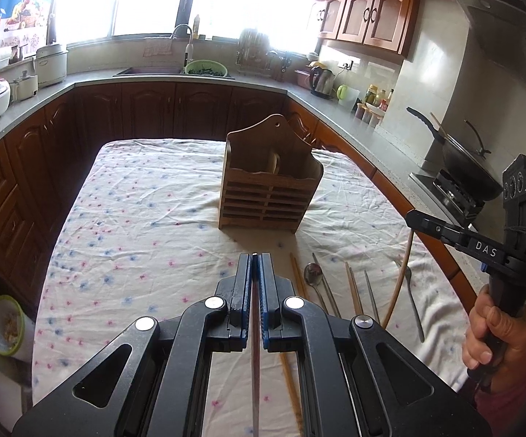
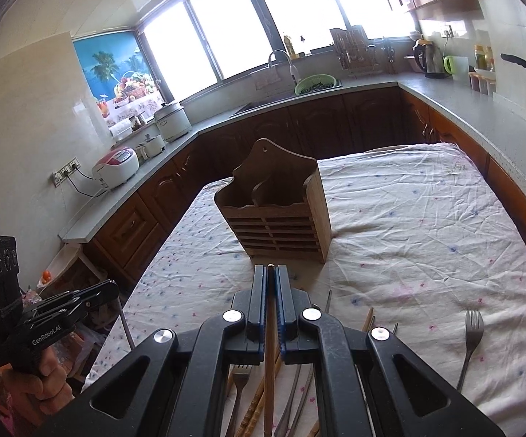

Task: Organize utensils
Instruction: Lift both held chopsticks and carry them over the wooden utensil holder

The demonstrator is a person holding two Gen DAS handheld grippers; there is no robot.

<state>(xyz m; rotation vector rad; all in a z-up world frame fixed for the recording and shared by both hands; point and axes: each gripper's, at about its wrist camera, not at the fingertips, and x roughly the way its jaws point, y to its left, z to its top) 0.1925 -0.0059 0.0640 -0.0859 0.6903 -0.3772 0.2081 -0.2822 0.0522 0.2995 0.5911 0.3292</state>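
Note:
A wooden two-compartment utensil holder stands upright on the flowered tablecloth; it also shows in the right wrist view. My left gripper is shut on a thin dark-red chopstick, held above the cloth in front of the holder. My right gripper is shut on a wooden chopstick, just short of the holder. Loose utensils lie on the cloth: a spoon, chopsticks, a fork and another fork.
Kitchen counters with dark wooden cabinets surround the table on three sides. A sink with a green colander is at the back. A wok on a stove is at the right. A rice cooker sits at the left.

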